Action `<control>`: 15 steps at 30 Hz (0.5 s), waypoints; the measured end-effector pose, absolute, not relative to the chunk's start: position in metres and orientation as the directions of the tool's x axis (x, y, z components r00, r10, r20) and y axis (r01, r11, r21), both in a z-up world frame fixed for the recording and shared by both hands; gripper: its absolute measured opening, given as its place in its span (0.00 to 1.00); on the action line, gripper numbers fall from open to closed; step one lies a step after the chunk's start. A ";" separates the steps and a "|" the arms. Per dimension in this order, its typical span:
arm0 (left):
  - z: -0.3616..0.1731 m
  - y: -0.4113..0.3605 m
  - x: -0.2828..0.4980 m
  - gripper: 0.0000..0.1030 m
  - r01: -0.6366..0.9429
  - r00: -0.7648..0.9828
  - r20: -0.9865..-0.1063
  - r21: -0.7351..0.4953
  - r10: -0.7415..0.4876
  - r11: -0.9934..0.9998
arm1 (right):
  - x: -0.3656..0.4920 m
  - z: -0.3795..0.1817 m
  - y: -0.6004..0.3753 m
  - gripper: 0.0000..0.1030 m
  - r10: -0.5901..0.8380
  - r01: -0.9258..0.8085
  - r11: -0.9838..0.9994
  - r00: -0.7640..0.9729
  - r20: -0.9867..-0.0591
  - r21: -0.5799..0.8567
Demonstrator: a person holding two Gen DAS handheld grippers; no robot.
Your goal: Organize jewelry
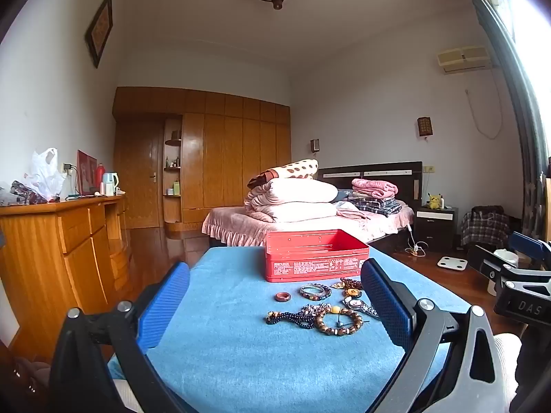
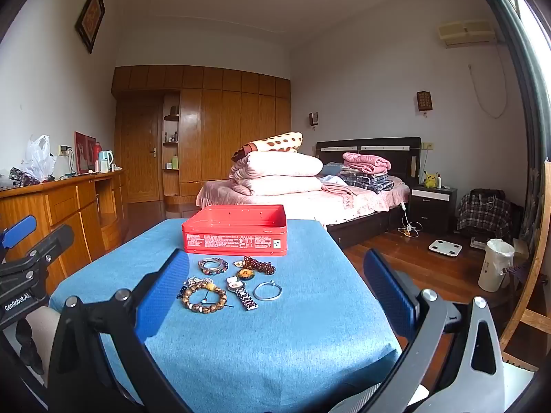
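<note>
An open red tin box [image 1: 315,255] [image 2: 236,230] stands on the blue cloth-covered table [image 1: 241,344] [image 2: 292,337]. In front of it lies jewelry: a small red ring [image 1: 282,296], a multicolour bead bracelet [image 1: 314,290] [image 2: 213,265], a brown wooden bead bracelet [image 1: 339,321] [image 2: 204,297], a dark bead string [image 1: 292,317], a watch [image 1: 360,304] [image 2: 242,292], a silver bangle [image 2: 267,290], dark red beads [image 2: 259,264] and an amber pendant [image 2: 245,274]. My left gripper [image 1: 275,296] and right gripper [image 2: 275,285] are open, empty, short of the jewelry.
A wooden dresser [image 1: 62,234] with bottles and a bag stands left. A bed [image 1: 310,220] with folded bedding is behind the table. A white bin [image 2: 496,265] and a scale [image 2: 445,247] sit on the wooden floor at right.
</note>
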State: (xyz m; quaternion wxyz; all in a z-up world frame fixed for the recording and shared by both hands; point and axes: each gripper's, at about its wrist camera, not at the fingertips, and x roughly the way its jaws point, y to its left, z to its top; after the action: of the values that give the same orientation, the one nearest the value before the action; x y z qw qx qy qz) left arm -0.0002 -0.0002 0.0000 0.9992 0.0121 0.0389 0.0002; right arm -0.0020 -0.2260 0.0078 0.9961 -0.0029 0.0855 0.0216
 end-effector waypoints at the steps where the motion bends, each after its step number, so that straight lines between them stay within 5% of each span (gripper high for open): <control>1: 0.000 0.000 0.000 0.94 0.001 0.997 -0.078 0.024 0.001 1.000 | -0.002 0.008 -0.226 0.95 0.043 -0.044 0.999 0.984 -0.171 -0.003; 15: -0.002 0.004 0.006 0.94 0.000 0.997 -0.077 0.021 0.001 1.000 | -0.002 0.008 -0.226 0.95 0.042 -0.044 0.999 0.984 -0.173 -0.003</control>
State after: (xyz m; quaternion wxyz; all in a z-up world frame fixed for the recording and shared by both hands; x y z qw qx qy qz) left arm 0.0057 0.0040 -0.0016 0.9992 0.0105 0.0387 0.0003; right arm -0.0019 -0.2260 0.0077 0.9960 -0.0036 0.0870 0.0215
